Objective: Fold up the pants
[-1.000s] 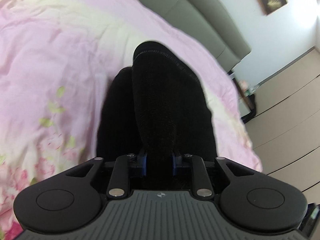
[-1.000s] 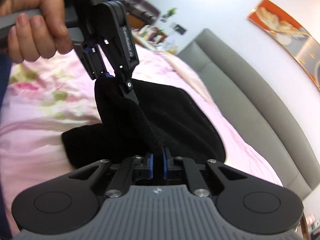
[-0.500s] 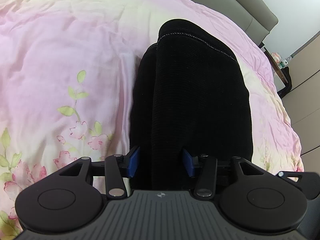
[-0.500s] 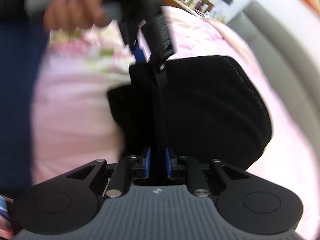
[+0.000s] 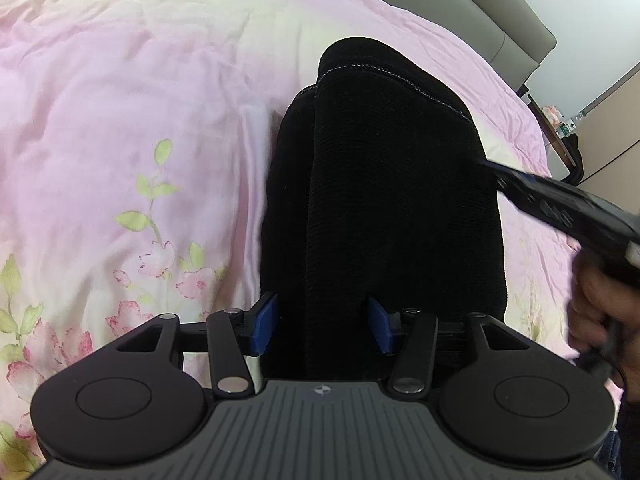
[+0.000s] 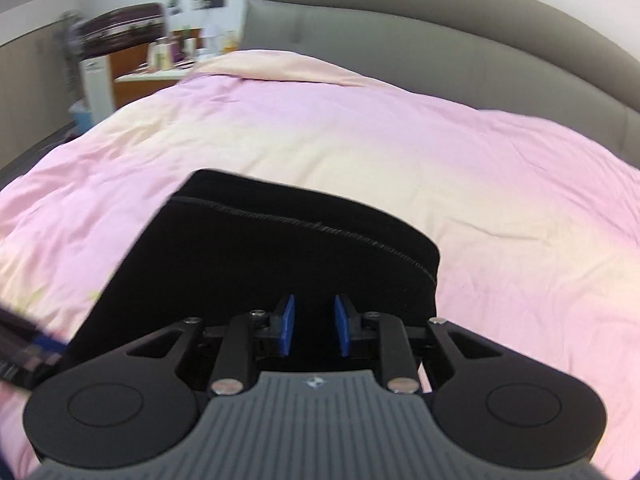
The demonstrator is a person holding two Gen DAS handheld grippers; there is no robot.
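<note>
Pink bedding covers nearly everything: a quilt (image 5: 140, 80) fading from pink to cream, with the folded black pants (image 5: 384, 200) lying flat on it as the landmark for all else. Seen from the left wrist camera, the pants run away from the lens as a long stacked bundle, a stitched hem curving across the far end, and printed flowers (image 5: 160, 264) with green leaves spread over the quilt just left of them. The left gripper (image 5: 322, 328) sits at the near end of the pants with its blue pads spread wide, one on either side of the cloth; the fabric lies between them without being pinched. Only this view shows the right gripper from outside, a blurred dark body reaching in from the right of the pants toward their edge, with the person's hand (image 5: 600, 308) on its handle. The right wrist camera gives what the other lacks: a grey padded headboard (image 6: 440, 52) beyond the pants, a peach pillow (image 6: 280, 66) below it, and a cluttered bedside cabinet (image 6: 144, 76) off to the far left. Here the right gripper (image 6: 314, 330) has its blue pads parted with a clear gap, holding nothing, poised at the near edge of the pants.
</note>
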